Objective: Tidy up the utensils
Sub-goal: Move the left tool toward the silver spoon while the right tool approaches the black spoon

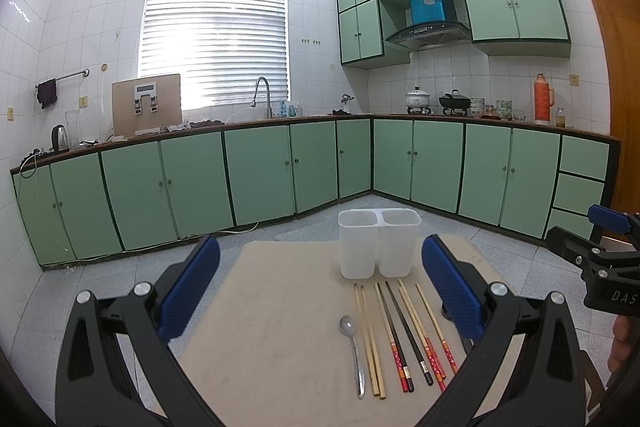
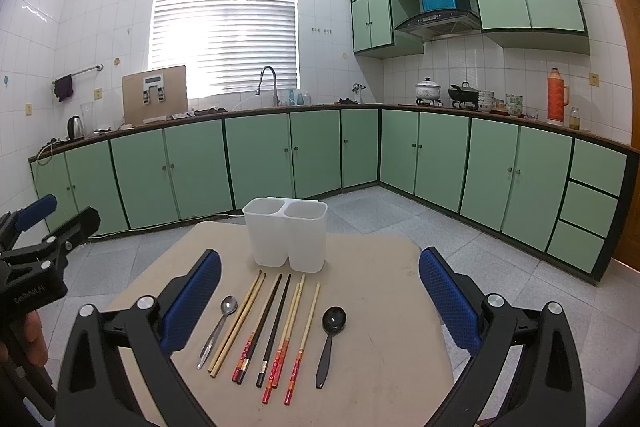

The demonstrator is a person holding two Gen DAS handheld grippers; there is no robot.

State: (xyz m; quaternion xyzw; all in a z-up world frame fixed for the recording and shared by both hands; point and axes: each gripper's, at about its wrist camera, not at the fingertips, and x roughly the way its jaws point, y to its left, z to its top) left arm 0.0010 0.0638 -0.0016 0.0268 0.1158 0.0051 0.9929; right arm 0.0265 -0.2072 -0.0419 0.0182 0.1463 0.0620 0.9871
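Green kitchen cabinets [image 2: 260, 163] back a beige table [image 2: 380, 307] where chopsticks [image 2: 272, 327] lie before a white holder [image 2: 286, 233], both the left gripper [image 1: 320, 291] and right gripper [image 2: 320, 299] wide open and empty, the black spoon [image 2: 330, 339] visible only from the right.

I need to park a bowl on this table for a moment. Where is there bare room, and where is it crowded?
Bare tabletop lies right of the black plastic spoon, and more left of the metal spoon. The middle is crowded: a row of chopsticks between the spoons, with the white two-compartment plastic holder just behind them.
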